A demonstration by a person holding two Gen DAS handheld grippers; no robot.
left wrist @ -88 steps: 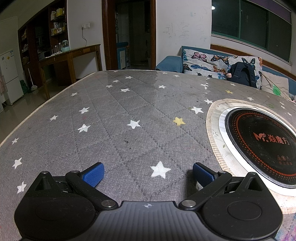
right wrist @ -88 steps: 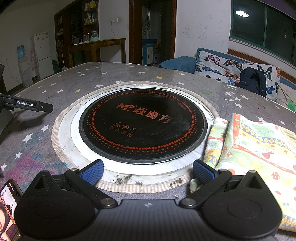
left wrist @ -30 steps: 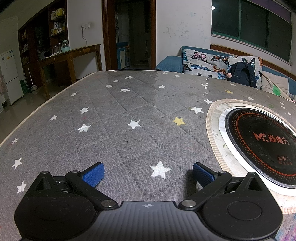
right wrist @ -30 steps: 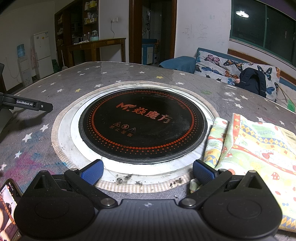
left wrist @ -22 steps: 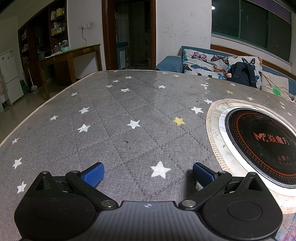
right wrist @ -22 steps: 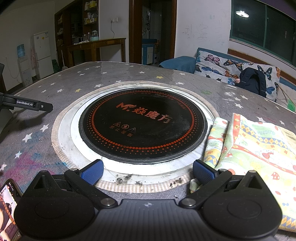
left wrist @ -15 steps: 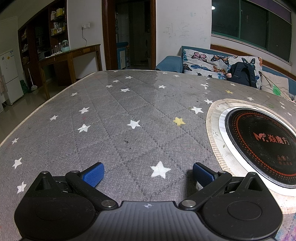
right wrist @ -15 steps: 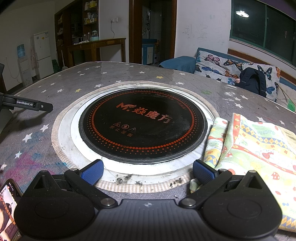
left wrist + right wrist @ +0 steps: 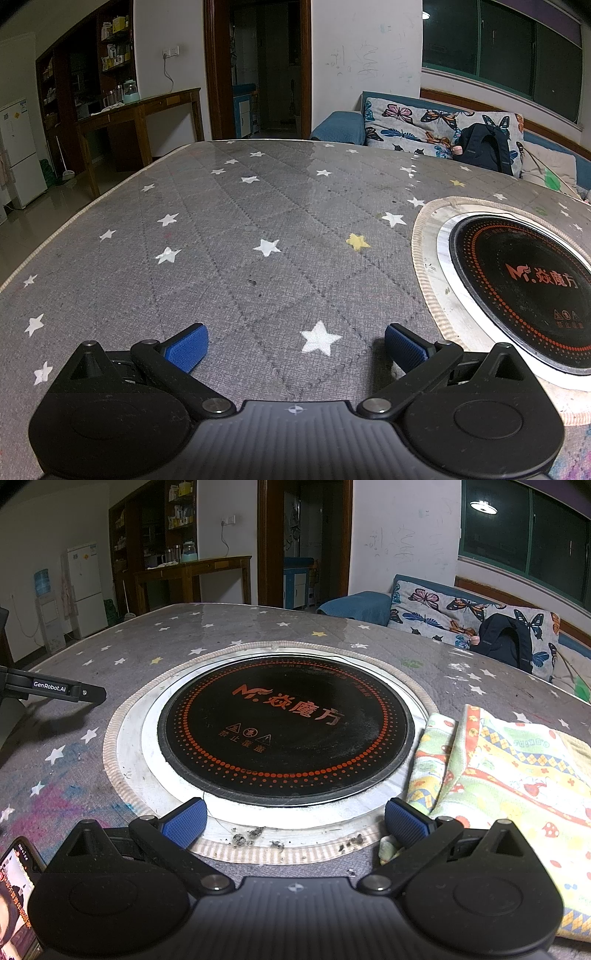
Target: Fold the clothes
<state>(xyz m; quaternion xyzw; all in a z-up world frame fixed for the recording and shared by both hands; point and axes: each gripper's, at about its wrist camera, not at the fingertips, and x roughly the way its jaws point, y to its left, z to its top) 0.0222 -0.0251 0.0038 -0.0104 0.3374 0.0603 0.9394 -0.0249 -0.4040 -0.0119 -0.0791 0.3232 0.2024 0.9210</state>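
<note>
A folded cloth with a yellow, green and red cartoon print [image 9: 509, 771] lies on the grey starred table cover [image 9: 207, 627] at the right in the right wrist view. My right gripper [image 9: 294, 825] is open and empty, low over the table's front, its right fingertip beside the cloth's near left corner. My left gripper [image 9: 295, 349] is open and empty, resting low over the bare starred cover [image 9: 229, 258]; the cloth is not in its view. The left gripper's arm [image 9: 51, 690] shows at the left edge of the right wrist view.
A round black induction hob [image 9: 284, 727] with a white rim sits in the table's middle, also in the left wrist view [image 9: 524, 291]. A phone [image 9: 14, 893] lies at the near left. Crumbs [image 9: 247, 836] lie by the rim. A sofa with a backpack [image 9: 506, 642] stands behind.
</note>
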